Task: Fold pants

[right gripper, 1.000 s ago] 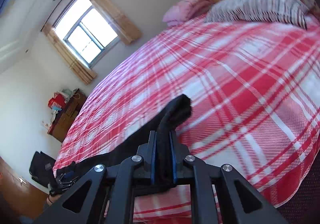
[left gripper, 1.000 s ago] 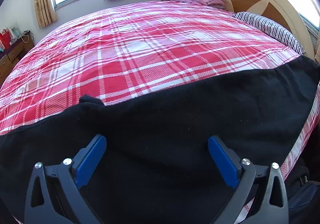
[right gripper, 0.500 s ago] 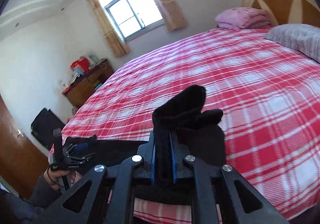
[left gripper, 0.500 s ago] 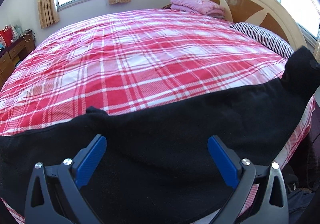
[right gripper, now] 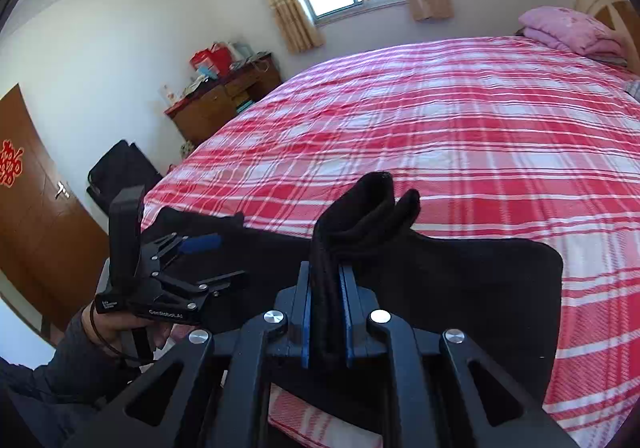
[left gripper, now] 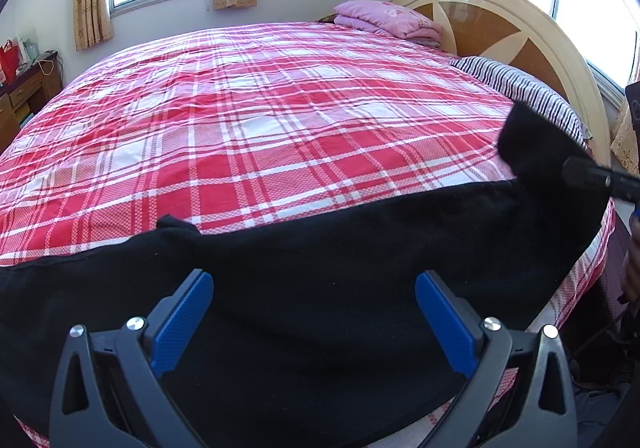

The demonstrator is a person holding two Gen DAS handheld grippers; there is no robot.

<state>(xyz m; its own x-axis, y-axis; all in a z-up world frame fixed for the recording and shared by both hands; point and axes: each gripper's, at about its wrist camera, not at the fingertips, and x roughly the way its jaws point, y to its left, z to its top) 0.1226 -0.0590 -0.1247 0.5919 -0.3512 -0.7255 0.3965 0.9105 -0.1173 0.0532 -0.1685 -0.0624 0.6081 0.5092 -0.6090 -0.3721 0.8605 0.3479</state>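
Observation:
Black pants (left gripper: 320,268) lie along the near edge of a bed with a red plaid cover (left gripper: 260,120). My left gripper (left gripper: 314,312) is open and empty, hovering just above the pants near their middle. My right gripper (right gripper: 326,312) is shut on a bunched end of the pants (right gripper: 368,208), lifted above the bed. In the left wrist view that raised end (left gripper: 532,144) stands up at the far right. In the right wrist view the left gripper (right gripper: 196,252) sits at the left, held in a hand.
A cream and wood headboard (left gripper: 500,20), a striped pillow (left gripper: 520,88) and folded pink bedding (left gripper: 384,18) are at the bed's head. A wooden dresser (right gripper: 224,100), a black bag (right gripper: 120,172) and a brown door (right gripper: 36,224) stand to the left.
My right gripper has swung leftward with the held pants end, raising it. The pants have slid toward the near edge, showing more plaid cover. The left gripper stays open over the pants.

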